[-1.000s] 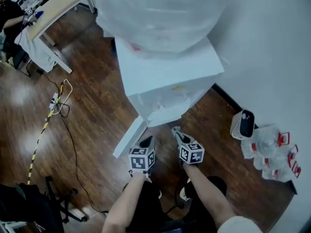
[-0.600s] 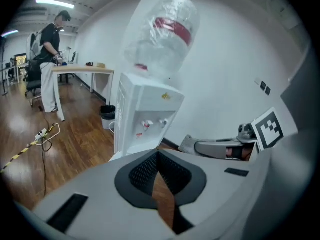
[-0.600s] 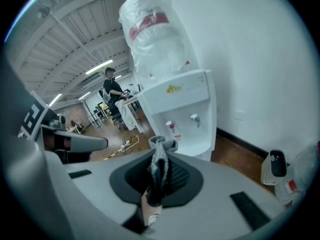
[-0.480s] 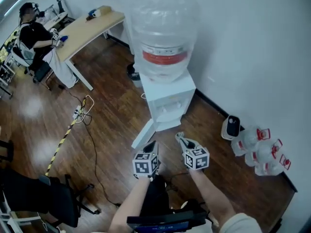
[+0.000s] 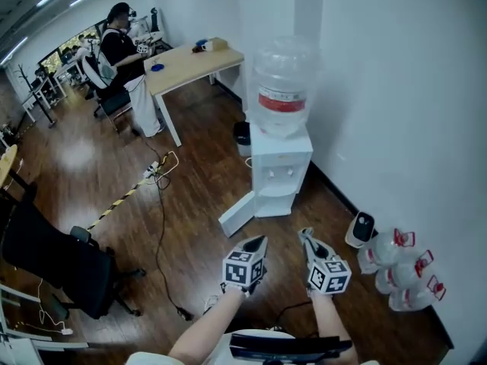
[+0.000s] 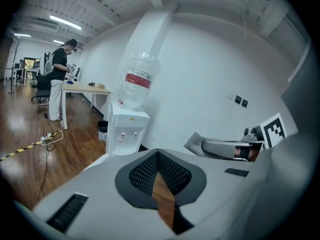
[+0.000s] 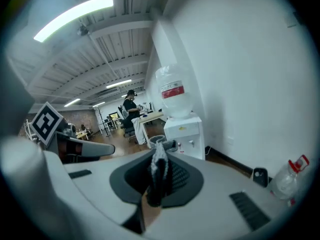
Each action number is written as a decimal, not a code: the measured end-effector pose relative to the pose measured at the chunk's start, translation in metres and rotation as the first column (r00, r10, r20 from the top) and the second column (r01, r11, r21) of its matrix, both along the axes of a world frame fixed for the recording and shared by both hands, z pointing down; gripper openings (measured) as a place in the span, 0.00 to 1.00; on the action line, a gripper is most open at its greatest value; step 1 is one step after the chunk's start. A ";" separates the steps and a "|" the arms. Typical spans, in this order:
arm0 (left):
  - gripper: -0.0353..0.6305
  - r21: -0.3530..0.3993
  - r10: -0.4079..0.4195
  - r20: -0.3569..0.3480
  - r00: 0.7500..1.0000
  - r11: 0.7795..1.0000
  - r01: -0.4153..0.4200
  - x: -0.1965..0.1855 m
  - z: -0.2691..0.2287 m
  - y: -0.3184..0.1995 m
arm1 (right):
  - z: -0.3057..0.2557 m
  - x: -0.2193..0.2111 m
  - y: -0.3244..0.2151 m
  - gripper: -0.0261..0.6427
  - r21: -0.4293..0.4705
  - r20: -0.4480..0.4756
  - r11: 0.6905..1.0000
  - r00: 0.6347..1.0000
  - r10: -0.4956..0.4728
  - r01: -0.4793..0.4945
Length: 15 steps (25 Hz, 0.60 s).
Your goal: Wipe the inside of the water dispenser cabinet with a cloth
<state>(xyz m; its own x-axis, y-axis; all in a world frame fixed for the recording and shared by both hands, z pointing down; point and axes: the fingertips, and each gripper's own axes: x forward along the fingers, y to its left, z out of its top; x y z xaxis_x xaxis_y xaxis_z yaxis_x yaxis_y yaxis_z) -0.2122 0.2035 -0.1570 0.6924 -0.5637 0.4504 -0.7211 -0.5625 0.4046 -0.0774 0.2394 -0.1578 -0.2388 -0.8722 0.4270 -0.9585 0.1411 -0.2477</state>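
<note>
Biggest worry here was the water dispenser itself: it stood against the far wall, well apart from both grippers, with that big bottle perched on top, so I reckon scrubbing hard inside the low cabinet could rock the whole thing. Its cabinet door hung open toward the near left, right where you'd walk in, easy to clip with a knee or an elbow. I couldn't see the inside of the cabinet from here. Then there's the cable snaking across the floor on the left and the empty bottles on the right, both trip or kick material. Smallest thing: the cloth was only pinched as a thin bunch in the closed right gripper, so I'd guess it could pull free mid-wipe. The left gripper had its jaws together on nothing.
</note>
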 end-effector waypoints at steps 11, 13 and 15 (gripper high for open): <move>0.05 0.025 0.058 -0.007 0.998 0.998 -0.058 -0.067 -0.023 0.012 | -0.015 -0.076 0.016 0.09 0.007 0.093 0.999 0.995 0.046 -0.046; 0.05 0.031 0.056 -0.006 0.998 0.998 -0.056 -0.078 -0.026 0.005 | -0.018 -0.087 0.009 0.09 0.014 0.093 0.999 0.995 0.043 -0.044; 0.05 0.035 0.050 -0.008 0.999 0.998 -0.050 -0.086 -0.028 0.000 | -0.023 -0.094 0.003 0.09 0.019 0.085 0.999 0.996 0.041 -0.043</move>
